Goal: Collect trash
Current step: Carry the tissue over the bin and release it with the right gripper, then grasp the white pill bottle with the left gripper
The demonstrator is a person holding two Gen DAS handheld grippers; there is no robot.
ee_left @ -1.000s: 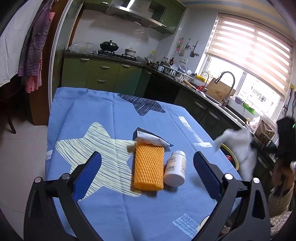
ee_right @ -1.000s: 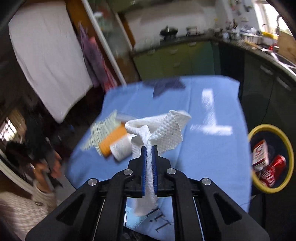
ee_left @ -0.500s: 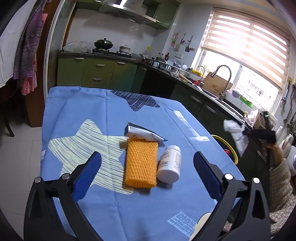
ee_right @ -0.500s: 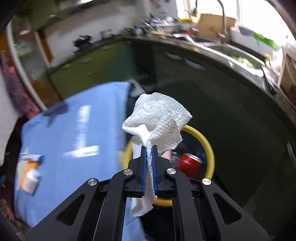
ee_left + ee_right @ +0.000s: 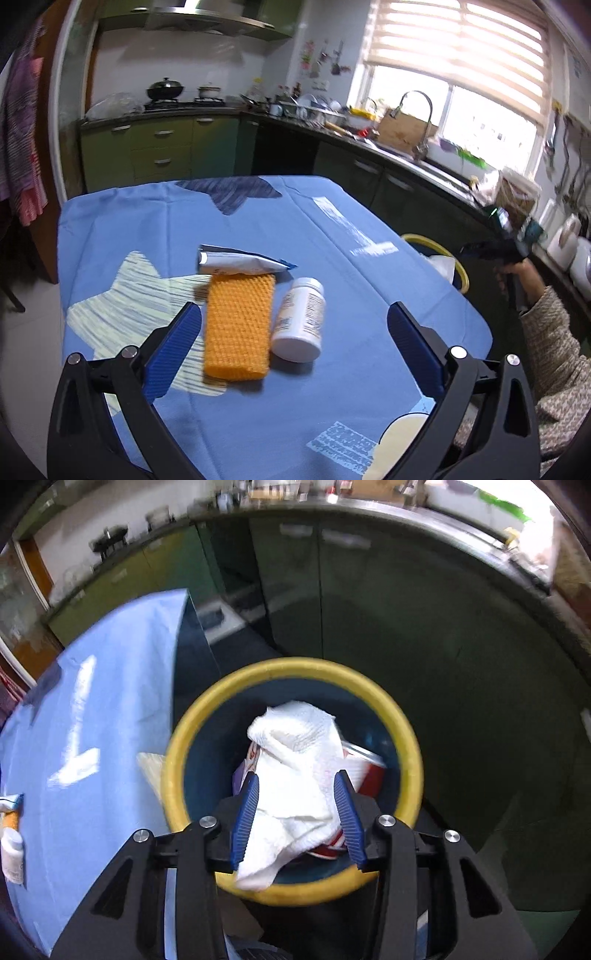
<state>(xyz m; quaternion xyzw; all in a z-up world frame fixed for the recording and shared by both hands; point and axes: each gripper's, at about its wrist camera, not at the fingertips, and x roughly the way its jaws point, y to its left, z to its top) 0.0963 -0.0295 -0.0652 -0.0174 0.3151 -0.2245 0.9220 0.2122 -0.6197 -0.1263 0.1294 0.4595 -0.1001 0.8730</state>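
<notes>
Paper towel lying loose in the yellow-rimmed bin beside the table, between the opening jaws of the right gripper (pads not pressing it); could snag a pad and lift back out. Left gripper spread wide, empty, over sponge, bottle and tube.

A blue tablecloth with pale and dark star shapes covers the table. Behind it runs an L-shaped row of green cabinets under a dark countertop. On the stove stand a black wok and a small pale pot, with a steel range hood above them. Farther right a curved steel faucet rises over the sink, beside a cardboard box. A window with a half-lowered striped blind glows brightly. Purple and pink clothes hang at the left edge.
</notes>
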